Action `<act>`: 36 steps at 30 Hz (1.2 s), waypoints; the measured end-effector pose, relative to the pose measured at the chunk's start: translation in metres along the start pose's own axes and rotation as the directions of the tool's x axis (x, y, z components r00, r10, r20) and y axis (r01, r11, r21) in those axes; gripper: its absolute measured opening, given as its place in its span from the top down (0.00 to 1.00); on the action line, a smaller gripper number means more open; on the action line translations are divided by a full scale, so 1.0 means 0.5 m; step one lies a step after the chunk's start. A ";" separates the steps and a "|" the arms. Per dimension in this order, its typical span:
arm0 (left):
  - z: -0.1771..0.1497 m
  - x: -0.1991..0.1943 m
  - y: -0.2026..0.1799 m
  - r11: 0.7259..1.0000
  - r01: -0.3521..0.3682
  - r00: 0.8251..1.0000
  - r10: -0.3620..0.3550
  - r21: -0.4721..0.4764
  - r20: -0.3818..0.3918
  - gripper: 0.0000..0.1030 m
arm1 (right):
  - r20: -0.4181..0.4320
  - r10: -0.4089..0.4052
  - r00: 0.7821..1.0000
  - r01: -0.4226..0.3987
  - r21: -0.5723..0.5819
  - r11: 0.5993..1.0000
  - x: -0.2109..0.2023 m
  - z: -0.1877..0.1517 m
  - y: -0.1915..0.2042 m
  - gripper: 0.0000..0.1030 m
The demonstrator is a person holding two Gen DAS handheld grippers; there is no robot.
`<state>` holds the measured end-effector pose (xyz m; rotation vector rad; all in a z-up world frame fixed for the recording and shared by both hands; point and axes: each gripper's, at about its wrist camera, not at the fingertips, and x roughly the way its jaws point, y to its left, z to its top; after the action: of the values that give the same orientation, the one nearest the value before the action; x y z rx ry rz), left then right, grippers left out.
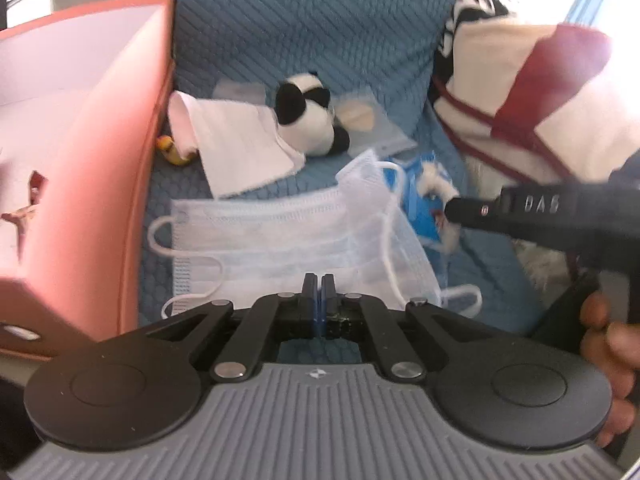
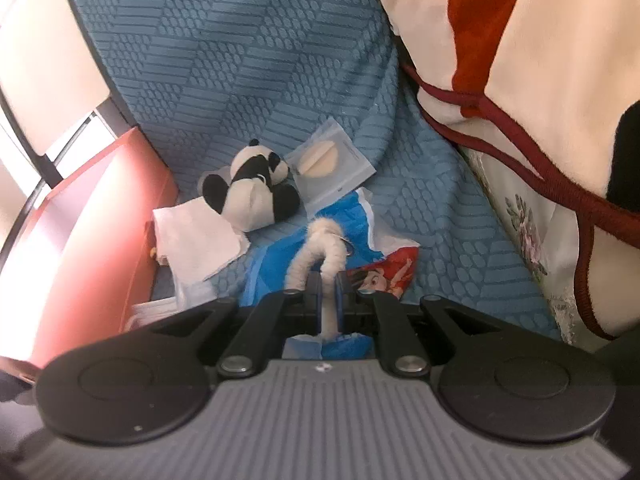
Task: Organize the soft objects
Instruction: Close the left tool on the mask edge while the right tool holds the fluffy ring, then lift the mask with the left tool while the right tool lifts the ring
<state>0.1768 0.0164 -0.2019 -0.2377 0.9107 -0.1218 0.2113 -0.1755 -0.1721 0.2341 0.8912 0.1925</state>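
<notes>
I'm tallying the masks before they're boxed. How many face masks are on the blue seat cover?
2. One face mask lies flat beside the red box; the other mask overlaps its right end. More may hide underneath.

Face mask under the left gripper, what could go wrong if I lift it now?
The left gripper is shut at the edge of the face mask; so thin a hold might slip. A loose ear loop lies by the blue packet and could drag it. The orange box stands close alongside and could get bumped.
</notes>
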 end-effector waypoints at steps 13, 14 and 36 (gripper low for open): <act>0.015 -0.054 0.021 0.997 0.033 0.997 -0.028 -0.064 0.079 0.98 | 0.063 0.028 0.998 -0.023 -0.075 0.997 -0.043 -0.013 0.028 0.93; 0.014 -0.047 0.021 0.997 0.037 0.997 -0.033 -0.062 0.070 0.98 | 0.061 0.024 0.998 -0.020 -0.066 0.998 -0.042 -0.013 0.025 0.93; -0.023 0.015 -0.020 0.978 0.062 0.995 -0.046 0.197 -0.088 0.32 | -0.052 -0.072 0.996 0.078 0.124 0.989 0.029 0.001 -0.035 0.66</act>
<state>0.1720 0.0035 -0.2117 -0.0711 0.9678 -0.2737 0.2220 -0.1883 -0.1873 0.3136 0.9590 0.0727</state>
